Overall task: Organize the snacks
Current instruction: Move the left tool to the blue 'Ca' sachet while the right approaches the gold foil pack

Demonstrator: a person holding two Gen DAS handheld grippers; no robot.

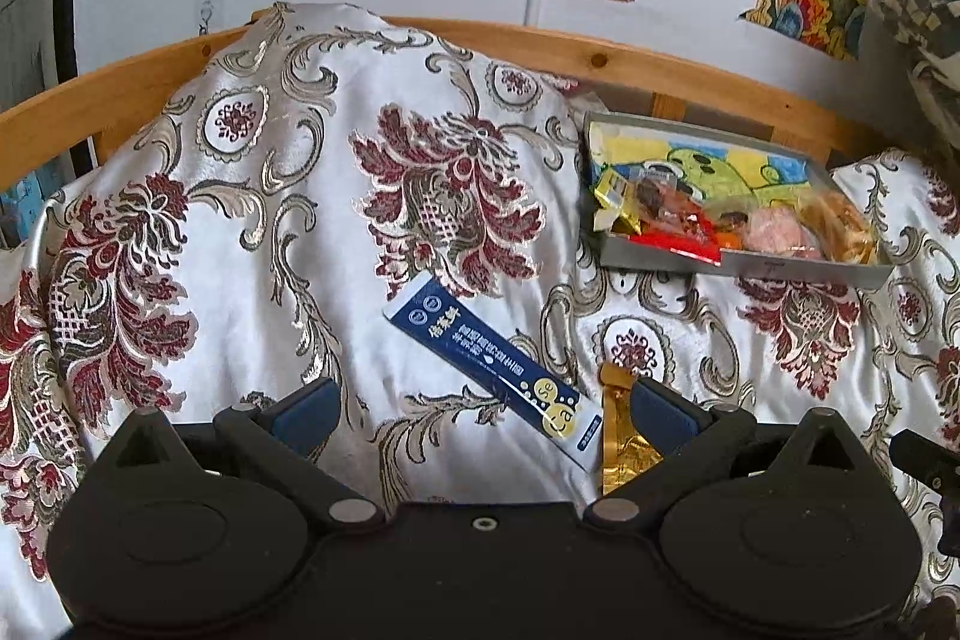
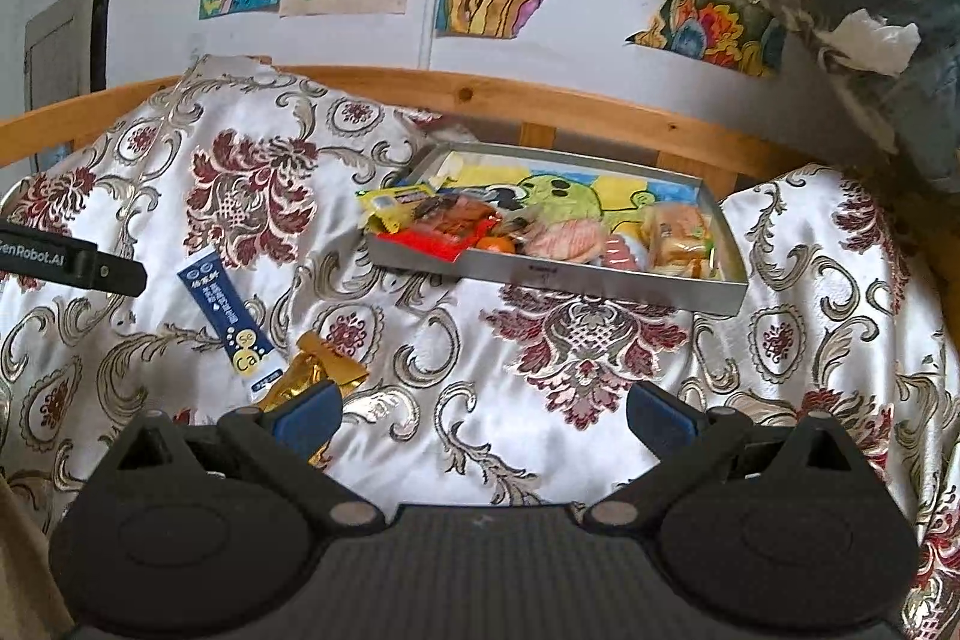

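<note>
Both grippers gape empty — left gripper (image 1: 480, 406) over the blue sachet (image 1: 492, 361) lying flat on the cloth (image 1: 240, 220) beside a gold wrapper (image 1: 618, 430), short of the tray (image 2: 600, 280) — light, slick, floppy, so probably pinch mid-length across its narrow width.

bedspread (image 1: 252, 232) is showing white satin with maroon flowers and silvery scrolls, navy sachet (image 1: 492, 361) is rocking yellow bubbles, gold wrapper (image 2: 318, 376) shining beside it, grey tray (image 2: 558, 274) is wearing a green cartoon drawing
</note>
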